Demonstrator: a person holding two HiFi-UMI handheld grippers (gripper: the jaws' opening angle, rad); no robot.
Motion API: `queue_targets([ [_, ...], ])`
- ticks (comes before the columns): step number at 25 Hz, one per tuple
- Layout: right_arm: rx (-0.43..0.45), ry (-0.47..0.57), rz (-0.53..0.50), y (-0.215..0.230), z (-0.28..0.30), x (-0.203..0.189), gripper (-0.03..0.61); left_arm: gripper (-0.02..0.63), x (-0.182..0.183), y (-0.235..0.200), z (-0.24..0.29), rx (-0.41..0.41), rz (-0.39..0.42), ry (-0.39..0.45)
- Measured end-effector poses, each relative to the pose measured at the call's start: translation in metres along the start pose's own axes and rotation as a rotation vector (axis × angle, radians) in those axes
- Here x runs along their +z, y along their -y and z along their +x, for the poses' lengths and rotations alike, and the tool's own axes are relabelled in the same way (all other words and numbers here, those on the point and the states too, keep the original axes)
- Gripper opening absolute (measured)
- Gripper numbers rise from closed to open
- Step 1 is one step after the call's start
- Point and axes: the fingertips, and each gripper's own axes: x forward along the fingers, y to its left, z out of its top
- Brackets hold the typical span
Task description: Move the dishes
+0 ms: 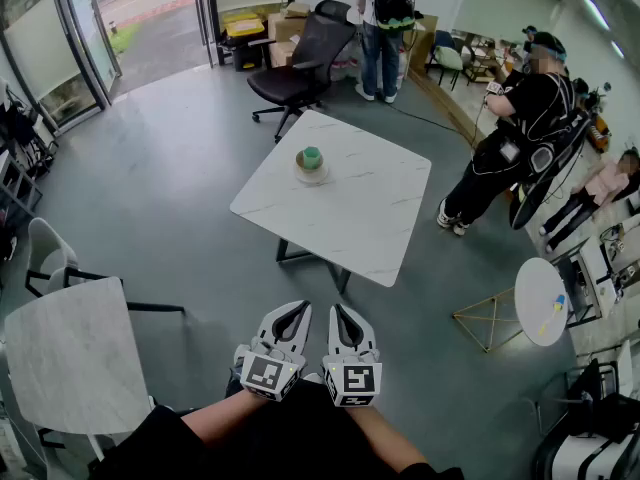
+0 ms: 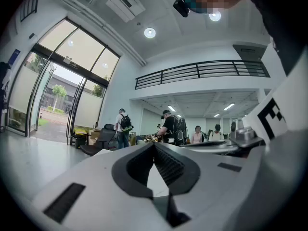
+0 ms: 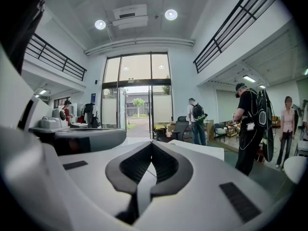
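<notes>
Head view: the left gripper and the right gripper are held side by side low in the frame, close together, both pointing toward a white marble table that stands well apart from them across grey floor. The dishes, a small green piece sitting on a pale plate, are on the far left part of that tabletop, with nothing else on it. A black office chair stands beyond the table, a person with a backpack farther back, and a person in black to the right. A second pale table is at the lower left and a small round table at the right. Left gripper view: the left gripper has its jaws clenched tip to tip with nothing between them; the neighbouring gripper's body crowds the right edge, and people stand far off under a balcony railing. Right gripper view: the right gripper is likewise clamped together and empty; the marble table shows just past the tips, and glass doors lie beyond. The dishes cannot be made out in either gripper view.
</notes>
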Motion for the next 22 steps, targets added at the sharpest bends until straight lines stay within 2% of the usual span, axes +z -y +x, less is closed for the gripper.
queue_targets([
  [5, 0.013, 0.006, 0.011, 0.004, -0.003, -0.005, 0.017, 0.017, -0.004, 0.005, 0.001, 0.007, -0.013, -0.024],
  [9, 0.019, 0.015, 0.181, 0.014, -0.004, -0.014, 0.017, 0.017, -0.014, -0.005, -0.006, 0.075, -0.042, -0.044],
  [11, 0.002, 0.0, 0.224, 0.023, -0.003, -0.021, 0.018, 0.017, -0.018, -0.008, -0.006, 0.077, -0.052, -0.07],
  [18, -0.024, -0.062, 0.218, 0.03, 0.02, -0.039, 0.018, 0.017, -0.026, -0.022, 0.013, 0.04, -0.033, -0.107],
  [22, 0.0, -0.059, 0.181, 0.024, 0.052, -0.03, 0.018, 0.017, -0.026, -0.044, 0.035, 0.017, -0.073, -0.122],
])
